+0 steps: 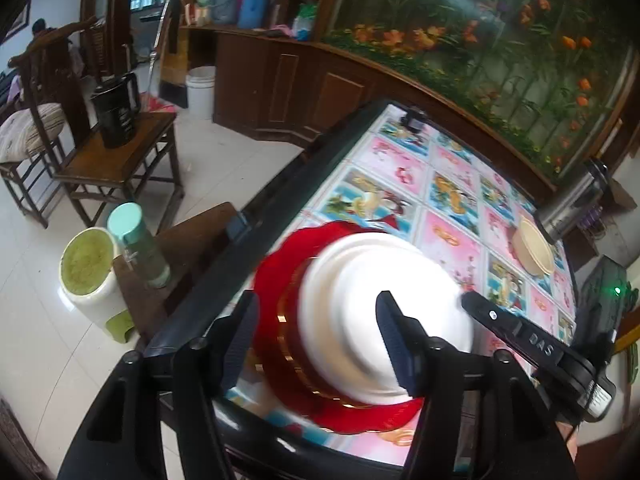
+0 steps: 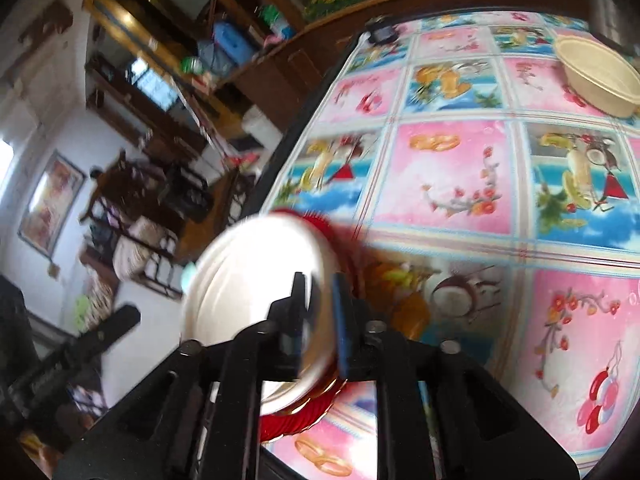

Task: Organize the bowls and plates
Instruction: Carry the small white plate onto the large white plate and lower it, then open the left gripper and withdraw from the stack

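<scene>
A white plate (image 1: 372,320) hangs tilted over a red scalloped plate (image 1: 280,320) that lies at the near left corner of the table. My right gripper (image 2: 318,320) is shut on the white plate's rim (image 2: 256,280), with the red plate (image 2: 296,416) under it. My left gripper (image 1: 316,344) is open just above both plates, with one finger in front of the white plate. A beige bowl (image 1: 534,246) stands upright at the table's far right, and it also shows in the right wrist view (image 2: 596,76).
The table (image 1: 452,208) has a colourful picture cloth and a dark edge. A small black device (image 1: 414,118) sits at its far corner. A green bottle (image 1: 138,244) and a white bin (image 1: 90,276) stand left of the table. A wooden chair (image 1: 116,164) holds a black kettle.
</scene>
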Tool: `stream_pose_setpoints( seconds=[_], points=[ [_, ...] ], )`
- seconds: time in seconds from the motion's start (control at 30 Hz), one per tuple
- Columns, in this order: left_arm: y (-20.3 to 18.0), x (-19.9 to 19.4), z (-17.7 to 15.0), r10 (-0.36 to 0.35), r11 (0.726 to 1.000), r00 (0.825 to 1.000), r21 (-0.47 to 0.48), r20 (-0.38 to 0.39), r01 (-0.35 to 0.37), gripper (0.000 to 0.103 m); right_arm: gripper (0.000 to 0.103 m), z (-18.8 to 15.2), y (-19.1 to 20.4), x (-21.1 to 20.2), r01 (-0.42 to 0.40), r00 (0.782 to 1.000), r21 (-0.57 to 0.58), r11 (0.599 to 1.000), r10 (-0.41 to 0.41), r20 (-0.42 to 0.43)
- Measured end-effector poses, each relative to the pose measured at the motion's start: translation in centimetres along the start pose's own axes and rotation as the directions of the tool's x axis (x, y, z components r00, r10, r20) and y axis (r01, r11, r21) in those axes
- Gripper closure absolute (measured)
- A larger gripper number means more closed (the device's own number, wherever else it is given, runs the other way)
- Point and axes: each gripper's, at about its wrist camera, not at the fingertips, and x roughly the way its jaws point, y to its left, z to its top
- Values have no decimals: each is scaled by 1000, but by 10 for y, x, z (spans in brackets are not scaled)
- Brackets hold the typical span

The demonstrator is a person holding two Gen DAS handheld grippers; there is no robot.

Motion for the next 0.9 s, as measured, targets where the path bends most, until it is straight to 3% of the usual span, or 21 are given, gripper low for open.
stream_pose_setpoints(
  seconds=[0.13, 0.23, 0.33, 0.43, 0.57, 0.7, 0.9],
  points=[
    [-17, 4, -2, -26, 999, 1000, 22, -11, 27, 42, 81, -4, 5, 13, 40, 999, -43, 998, -41, -28],
    [-22, 5, -2, -43, 999, 999, 22, -25, 44, 42, 81, -9, 10, 17, 27, 999, -80, 996, -30, -34],
    [-32, 7, -3, -72, 997, 996, 22, -43, 73, 42, 81, -2, -1, 4, 1, 1000, -43, 999, -1, 3],
    [-57, 10, -7, -98, 992, 994, 75, -55, 102, 42, 81, 10, -24, -18, -12, 997, 6, 1000, 11, 72],
    [-102, 22, -17, -132, 975, 985, 165, -110, 149, 41, 81, 22, -72, -43, 50, 987, 94, 994, -64, 150],
    [-152, 43, -30, -151, 949, 970, 248, -190, 196, 41, 81, 27, -136, -59, 47, 982, 250, 967, -91, 167],
    [-205, 68, -21, -166, 936, 957, 266, -239, 229, 41, 81, 37, -207, -94, 23, 972, 378, 926, -109, 208]
  ],
)
